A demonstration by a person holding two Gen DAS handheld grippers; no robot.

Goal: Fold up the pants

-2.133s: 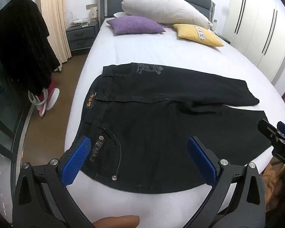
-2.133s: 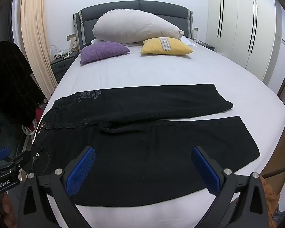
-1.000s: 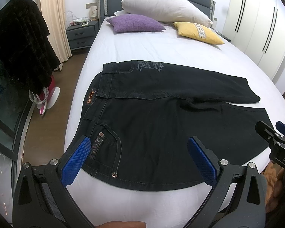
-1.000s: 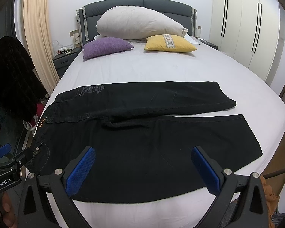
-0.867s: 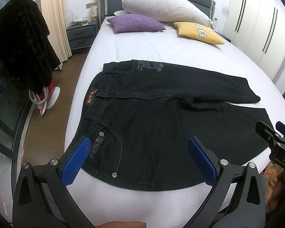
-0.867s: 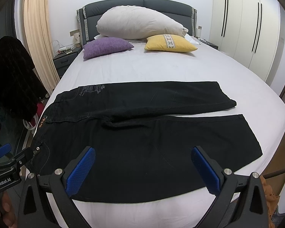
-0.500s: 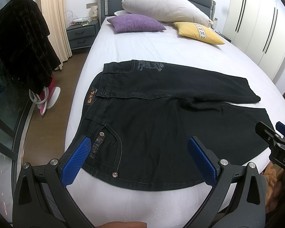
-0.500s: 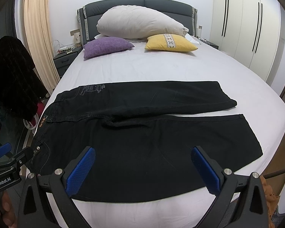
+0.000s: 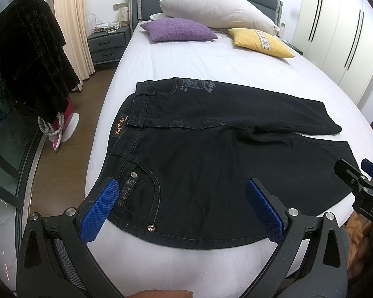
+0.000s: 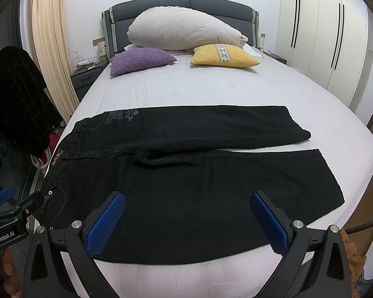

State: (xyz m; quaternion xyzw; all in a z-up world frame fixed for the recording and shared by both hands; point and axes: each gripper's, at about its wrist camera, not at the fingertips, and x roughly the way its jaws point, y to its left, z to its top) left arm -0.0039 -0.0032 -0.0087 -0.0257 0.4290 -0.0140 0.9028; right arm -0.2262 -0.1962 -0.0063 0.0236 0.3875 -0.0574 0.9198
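Black pants (image 9: 211,149) lie flat across the near half of the bed (image 9: 211,64), waistband w/ orange label at left, legs running to the right. Far leg (image 10: 211,126) sits a bit apart from near leg (image 10: 236,178) toward the cuffs, thin strip of white sheet showing between them at right. Near-left corner shows a front pocket w/ rivets.

Left hand-held gripper (image 9: 184,203) hovers over the near waist/pocket area, blue pads spread wide, nothing between them; left pad (image 9: 99,208) sits above the pocket edge in view, contact can't be judged. Right hand-held gripper (image 10: 186,221) hovers over the near leg, mid-thigh, pads also spread wide & empty.

Far end of bed: purple cushion (image 10: 141,59) at left, yellow cushion (image 10: 223,54) at right, big white pillow (image 10: 184,28) behind both against the grey headboard (image 10: 181,5). Nightstand (image 9: 107,44) left of the bed, cream curtain (image 9: 72,24) beside it, dark garment (image 9: 29,57) hanging at far left. White wardrobe (image 10: 328,29) along the right wall.
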